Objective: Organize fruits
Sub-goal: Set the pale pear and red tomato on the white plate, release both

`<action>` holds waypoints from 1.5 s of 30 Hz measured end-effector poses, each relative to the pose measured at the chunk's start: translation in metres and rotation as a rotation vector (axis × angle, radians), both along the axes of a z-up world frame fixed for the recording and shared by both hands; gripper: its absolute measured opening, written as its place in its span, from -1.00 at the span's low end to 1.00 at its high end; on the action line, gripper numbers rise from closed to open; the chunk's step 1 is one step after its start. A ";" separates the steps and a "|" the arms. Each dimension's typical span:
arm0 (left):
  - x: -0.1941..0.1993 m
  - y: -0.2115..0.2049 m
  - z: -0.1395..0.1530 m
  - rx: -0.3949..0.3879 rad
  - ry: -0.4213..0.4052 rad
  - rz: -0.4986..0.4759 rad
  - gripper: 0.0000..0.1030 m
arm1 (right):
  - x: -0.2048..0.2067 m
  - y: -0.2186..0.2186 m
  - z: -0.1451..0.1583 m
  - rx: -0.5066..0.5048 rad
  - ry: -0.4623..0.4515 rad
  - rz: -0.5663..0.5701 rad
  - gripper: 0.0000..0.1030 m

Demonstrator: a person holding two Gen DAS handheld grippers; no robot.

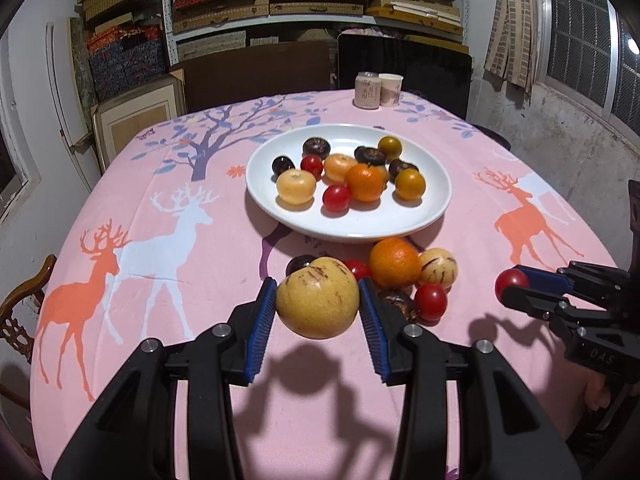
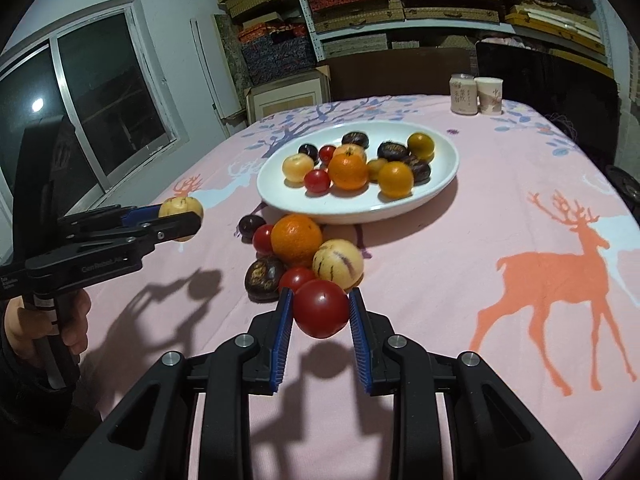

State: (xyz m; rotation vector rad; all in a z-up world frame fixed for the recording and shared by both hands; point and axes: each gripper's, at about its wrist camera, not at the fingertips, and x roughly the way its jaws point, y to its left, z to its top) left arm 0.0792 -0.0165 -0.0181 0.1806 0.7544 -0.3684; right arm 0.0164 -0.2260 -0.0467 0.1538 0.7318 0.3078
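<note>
Table: round top under a pink tablecloth (image 1: 168,280) printed with deer and a tree; it carries everything below.
Plate: white plate (image 1: 424,216), oval in both views, long axis running left to right; sits at mid-table, just beyond the loose fruit.
Plate contents: a heap touching one another, with an orange mandarin (image 1: 365,182), pale peach fruits, dark chestnut-like pieces, olive-yellow fruits and small red tomatoes.
Loose pile: on the cloth just in front of the plate's near rim; an orange (image 2: 296,239), a second striped melon (image 2: 338,262), a dark chestnut (image 2: 264,278) and several cherry tomatoes, packed touching.
Left gripper (image 1: 318,300): jaws clamped on a yellow striped melon (image 1: 318,298); blue pads press its left and right sides.
Melon attitude: lifted clear of the cloth, shadow beneath it; slightly oval, long axis roughly across the jaws; brown-streaked end points up and away toward the plate.
Right gripper (image 2: 320,306): jaws clamped on a red tomato (image 2: 321,308), held off the cloth over its shadow.
Tomato attitude: near round, no long axis readable; stem end cannot be told.
Background: a can (image 1: 366,89) and a paper cup (image 1: 390,89) standing upright, touching, at the far table edge.
</note>
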 end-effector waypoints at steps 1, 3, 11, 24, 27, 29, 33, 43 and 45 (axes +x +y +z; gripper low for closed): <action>-0.001 -0.001 0.004 -0.002 -0.007 -0.002 -0.21 | 0.000 -0.002 0.005 -0.004 -0.009 -0.003 -0.45; -0.002 -0.002 0.009 -0.005 -0.016 -0.006 -0.21 | 0.000 -0.007 0.013 -0.008 -0.025 -0.008 -0.45; 0.004 -0.008 0.023 -0.025 -0.028 -0.024 -0.21 | 0.009 -0.027 0.038 -0.013 -0.065 -0.030 -0.45; 0.072 -0.053 0.018 -0.008 0.018 -0.083 -0.21 | 0.090 -0.043 0.059 -0.032 -0.056 -0.045 -0.45; 0.087 -0.062 0.009 -0.010 0.066 -0.099 -0.20 | 0.116 -0.042 0.059 -0.039 -0.033 -0.035 -0.45; 0.093 -0.069 0.003 -0.003 0.075 -0.110 -0.20 | 0.130 -0.040 0.059 -0.045 -0.024 -0.029 -0.45; 0.104 -0.082 -0.007 -0.005 0.097 -0.128 -0.20 | 0.157 -0.032 0.055 -0.071 -0.012 -0.017 -0.45; 0.125 -0.102 -0.037 0.020 0.152 -0.151 -0.20 | 0.211 -0.017 0.025 -0.102 0.053 -0.008 -0.45; 0.128 -0.103 -0.041 0.025 0.157 -0.150 -0.20 | 0.219 -0.013 0.017 -0.108 0.067 -0.011 -0.45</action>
